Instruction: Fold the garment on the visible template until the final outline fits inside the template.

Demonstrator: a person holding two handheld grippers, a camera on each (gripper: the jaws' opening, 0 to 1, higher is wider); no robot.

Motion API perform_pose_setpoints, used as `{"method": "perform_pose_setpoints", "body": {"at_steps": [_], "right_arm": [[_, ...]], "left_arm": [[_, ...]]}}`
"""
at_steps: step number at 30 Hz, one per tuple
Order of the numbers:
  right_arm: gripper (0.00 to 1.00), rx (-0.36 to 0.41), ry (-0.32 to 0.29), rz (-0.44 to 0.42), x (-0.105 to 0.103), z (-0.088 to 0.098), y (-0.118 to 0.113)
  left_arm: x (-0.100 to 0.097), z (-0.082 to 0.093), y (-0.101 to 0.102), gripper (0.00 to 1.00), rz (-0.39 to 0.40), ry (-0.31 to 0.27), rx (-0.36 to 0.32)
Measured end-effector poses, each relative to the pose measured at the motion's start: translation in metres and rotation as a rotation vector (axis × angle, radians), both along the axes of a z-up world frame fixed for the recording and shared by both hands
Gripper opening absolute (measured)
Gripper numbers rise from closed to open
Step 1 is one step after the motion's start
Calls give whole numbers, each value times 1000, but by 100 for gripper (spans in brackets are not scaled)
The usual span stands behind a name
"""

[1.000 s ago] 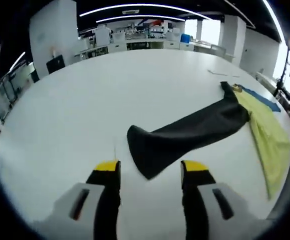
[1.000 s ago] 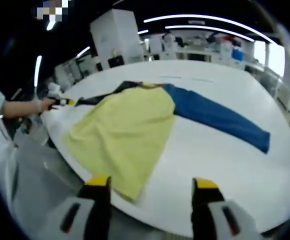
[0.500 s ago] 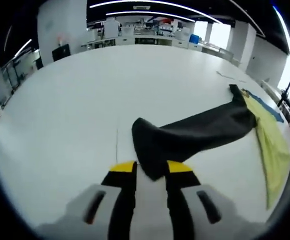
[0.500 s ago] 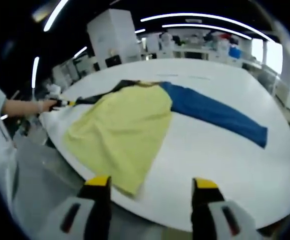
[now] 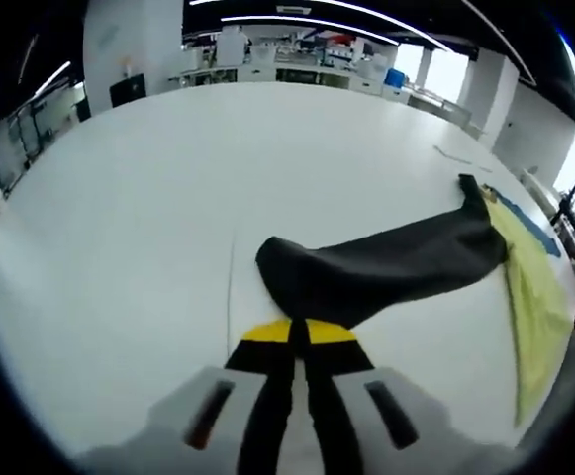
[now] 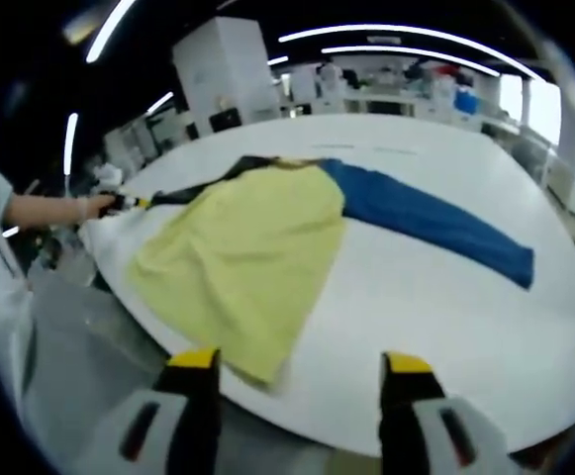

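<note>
Early stage — garment (image 6: 257, 247) lies unfolded on tabletop (image 5: 119, 198). Left gripper (image 5: 298, 332) apparently pinching black sleeve (image 5: 366, 267) end; right gripper (image 6: 297, 368) wide, empty.

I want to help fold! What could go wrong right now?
1. The left hand-held gripper pinches just the tip of the black sleeve, so it might slip free.
2. The yellow body hangs over the table edge and could slide off.
3. The right hand-held gripper is open, holding nothing, so a pull might bunch the cloth.
</note>
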State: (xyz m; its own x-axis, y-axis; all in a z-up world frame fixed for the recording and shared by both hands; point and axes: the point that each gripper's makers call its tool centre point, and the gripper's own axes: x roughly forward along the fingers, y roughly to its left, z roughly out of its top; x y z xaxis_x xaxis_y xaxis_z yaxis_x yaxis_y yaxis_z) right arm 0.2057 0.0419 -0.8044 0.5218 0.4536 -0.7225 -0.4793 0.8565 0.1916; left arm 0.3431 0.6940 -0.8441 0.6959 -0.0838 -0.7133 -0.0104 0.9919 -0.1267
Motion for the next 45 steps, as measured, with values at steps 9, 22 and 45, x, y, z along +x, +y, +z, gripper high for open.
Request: {"method": "perform_pose_setpoints", "body": {"at_steps": [9,22,45], "right_arm": [[64,5,-6,9,3,1,4],[64,9,-4,16,4,-1,6],[63,10,11,0,-2,-5,4]], "left_arm": [[-16,14,7,0,46,-22,17],[-28,18,14,0,36,19,77],[-26,11,28,0,56,52,128]]}}
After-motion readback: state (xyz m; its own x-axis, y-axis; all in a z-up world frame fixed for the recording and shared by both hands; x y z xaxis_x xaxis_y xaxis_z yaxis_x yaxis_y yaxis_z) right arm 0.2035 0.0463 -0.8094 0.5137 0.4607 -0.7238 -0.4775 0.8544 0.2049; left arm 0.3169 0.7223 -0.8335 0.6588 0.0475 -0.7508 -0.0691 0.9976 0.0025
